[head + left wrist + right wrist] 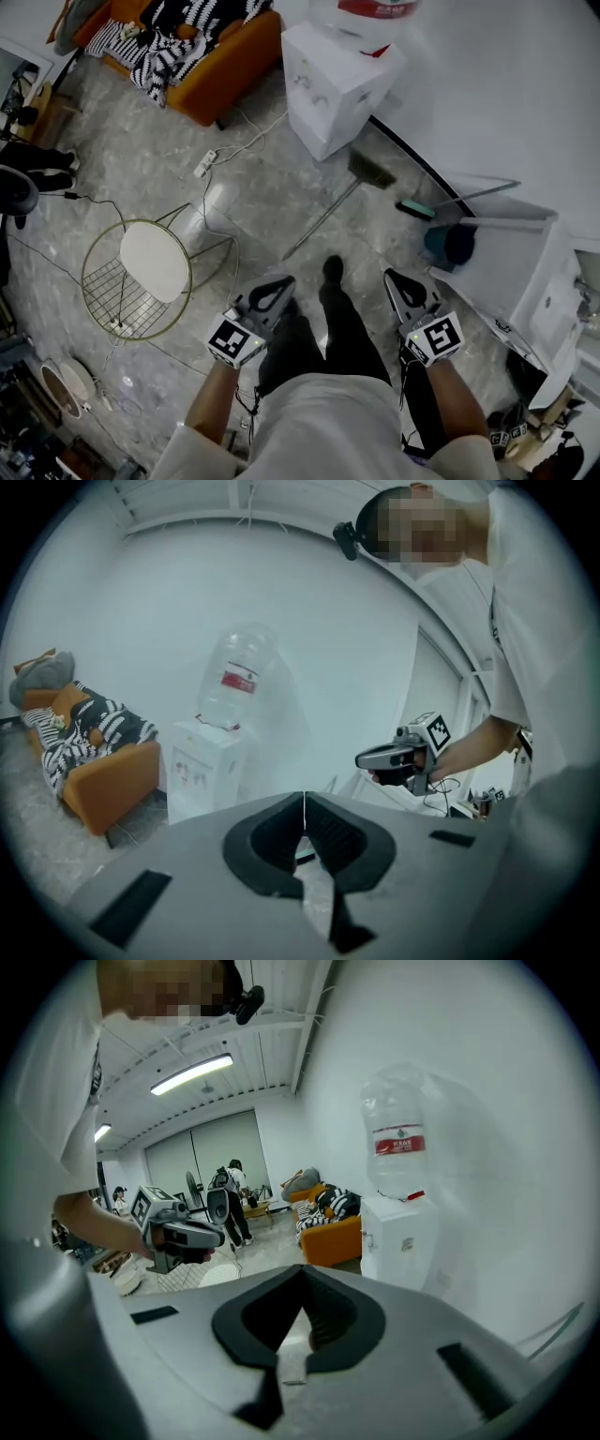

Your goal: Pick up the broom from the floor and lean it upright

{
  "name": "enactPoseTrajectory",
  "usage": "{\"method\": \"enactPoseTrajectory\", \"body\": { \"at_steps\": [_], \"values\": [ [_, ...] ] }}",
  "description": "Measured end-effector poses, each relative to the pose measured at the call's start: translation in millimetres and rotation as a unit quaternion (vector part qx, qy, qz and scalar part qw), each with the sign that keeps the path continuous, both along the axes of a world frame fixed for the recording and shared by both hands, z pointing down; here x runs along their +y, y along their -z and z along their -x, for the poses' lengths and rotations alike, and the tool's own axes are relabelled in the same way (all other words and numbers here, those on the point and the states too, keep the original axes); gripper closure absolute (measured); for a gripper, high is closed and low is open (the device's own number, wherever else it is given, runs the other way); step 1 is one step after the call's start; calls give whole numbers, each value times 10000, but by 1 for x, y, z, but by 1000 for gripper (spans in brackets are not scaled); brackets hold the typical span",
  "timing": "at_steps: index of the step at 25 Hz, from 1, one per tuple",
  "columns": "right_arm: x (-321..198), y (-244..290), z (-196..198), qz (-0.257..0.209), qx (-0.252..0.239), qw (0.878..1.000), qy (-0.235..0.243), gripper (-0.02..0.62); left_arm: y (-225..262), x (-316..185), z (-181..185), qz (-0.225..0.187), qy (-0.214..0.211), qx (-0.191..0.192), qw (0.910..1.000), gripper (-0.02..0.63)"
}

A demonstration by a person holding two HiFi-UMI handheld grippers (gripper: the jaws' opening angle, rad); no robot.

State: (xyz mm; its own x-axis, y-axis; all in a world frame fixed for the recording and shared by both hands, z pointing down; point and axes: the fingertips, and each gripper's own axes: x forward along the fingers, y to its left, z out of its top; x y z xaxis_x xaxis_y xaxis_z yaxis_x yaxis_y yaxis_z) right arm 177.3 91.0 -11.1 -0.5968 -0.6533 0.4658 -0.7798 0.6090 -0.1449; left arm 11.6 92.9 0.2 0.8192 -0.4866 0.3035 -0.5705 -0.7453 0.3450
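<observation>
Both tools sit up at waist height, and neither one is carrying anything. The left gripper (277, 286) has its black jaws pressed tip to tip with nothing between them. The right gripper (397, 283) is the same, clenched shut and empty. The target is the long broom with a pale thin handle and dark bristle head (328, 211). It lies flat on the grey marbled floor (150, 178), beyond the person's feet and well apart from both grippers. Its handle runs from near left to far right, and the bristles end just beside the white box-shaped water dispenser (328, 80). My read is that this is only the approach, with the grippers carried closed because there's nothing to grab yet. Next they'd need to drop low and open over that handle. The wall by the dispenser looks like the natural leaning spot.
</observation>
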Motion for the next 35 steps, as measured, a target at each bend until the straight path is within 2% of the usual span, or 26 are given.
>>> {"method": "enactPoseTrajectory", "body": {
  "at_steps": [6,13,19,25,30,35],
  "values": [
    [-24,-77,12,222,160,9989,370,597,-69,-20,1,156,148,-71,9997,595],
    [-38,-182,38,633,127,9960,625,597,-167,-27,9,477,347,-73,9982,595],
    [-57,-268,47,549,0,9949,847,597,-258,-32,14,604,531,-142,9967,595],
    [-63,-370,50,740,-64,9914,1078,597,-352,-30,18,705,524,-282,9957,595],
    [-65,-446,57,961,138,9862,1344,597,-423,-31,22,707,458,-357,9958,595],
    [-76,-513,69,975,270,9810,1654,597,-490,-36,31,640,347,-432,9964,595]
  ]
}}
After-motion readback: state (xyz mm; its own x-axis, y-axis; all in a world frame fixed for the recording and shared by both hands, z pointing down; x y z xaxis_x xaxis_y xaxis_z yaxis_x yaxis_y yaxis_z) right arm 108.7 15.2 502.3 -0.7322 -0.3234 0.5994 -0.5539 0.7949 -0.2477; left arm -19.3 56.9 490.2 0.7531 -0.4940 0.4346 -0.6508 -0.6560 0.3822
